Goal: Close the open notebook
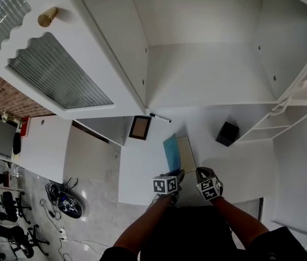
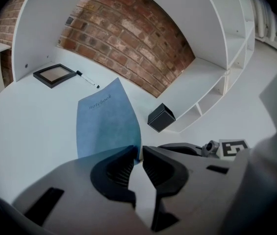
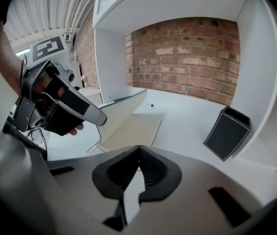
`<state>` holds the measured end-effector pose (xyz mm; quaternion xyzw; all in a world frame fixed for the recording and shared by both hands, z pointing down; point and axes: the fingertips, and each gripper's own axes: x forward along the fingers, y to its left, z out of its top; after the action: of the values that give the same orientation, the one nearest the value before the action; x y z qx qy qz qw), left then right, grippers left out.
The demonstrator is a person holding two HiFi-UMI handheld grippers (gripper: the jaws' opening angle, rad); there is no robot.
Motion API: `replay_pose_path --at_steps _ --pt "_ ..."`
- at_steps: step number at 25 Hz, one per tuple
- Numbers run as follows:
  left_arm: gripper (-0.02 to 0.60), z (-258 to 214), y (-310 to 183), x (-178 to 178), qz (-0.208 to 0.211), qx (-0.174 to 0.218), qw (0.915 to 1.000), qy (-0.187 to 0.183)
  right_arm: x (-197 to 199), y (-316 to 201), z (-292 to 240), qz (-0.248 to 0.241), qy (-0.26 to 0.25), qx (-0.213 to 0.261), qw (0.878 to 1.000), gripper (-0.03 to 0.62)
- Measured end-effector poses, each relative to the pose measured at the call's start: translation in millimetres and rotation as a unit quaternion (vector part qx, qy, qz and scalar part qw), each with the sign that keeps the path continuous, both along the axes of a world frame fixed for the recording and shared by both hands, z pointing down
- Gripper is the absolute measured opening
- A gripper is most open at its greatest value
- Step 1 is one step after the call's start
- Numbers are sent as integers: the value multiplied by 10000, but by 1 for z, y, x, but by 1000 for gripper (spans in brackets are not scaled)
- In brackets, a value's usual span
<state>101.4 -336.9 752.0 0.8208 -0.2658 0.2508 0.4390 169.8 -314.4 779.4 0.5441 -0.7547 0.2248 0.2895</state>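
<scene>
Clearly mid-fold: my left gripper [image 2: 139,151] nips the lower edge of the blue cover [image 2: 106,124] between its nearly closed tips, holding it raised over the cream page [image 3: 131,130] so it can swing down. My right gripper [image 3: 138,148] hovers just beside, jaws together on nothing, spare. The notebook [image 1: 177,154] lies toward the front edge of the white table [image 2: 25,126]. I judge the arc free: the black box [image 2: 161,117] sits well apart to the right, with the pen [image 2: 87,79] and picture frame [image 2: 55,75] beyond, by the cabinet wall.
</scene>
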Motion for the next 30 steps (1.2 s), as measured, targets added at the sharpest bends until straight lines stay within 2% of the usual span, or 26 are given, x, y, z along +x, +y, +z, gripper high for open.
replay_pose_path --at_steps 11,15,22,25,30 --pt "66 39 2 41 467 -337 9975 -416 38 5 11 444 -58 -217 9988 0" --pt "71 56 7 48 643 -440 9951 -614 48 15 19 750 -203 -411 9961 0" --pt "86 78 9 62 1097 -158 9876 -1116 67 30 24 1049 -199 -521 9929 0" --pt "92 83 10 64 1282 -127 9848 -1164 80 46 32 1287 -26 -748 9888 0" --pt "104 87 14 67 1683 168 9776 -1251 90 72 46 1514 -26 -973 9837 0"
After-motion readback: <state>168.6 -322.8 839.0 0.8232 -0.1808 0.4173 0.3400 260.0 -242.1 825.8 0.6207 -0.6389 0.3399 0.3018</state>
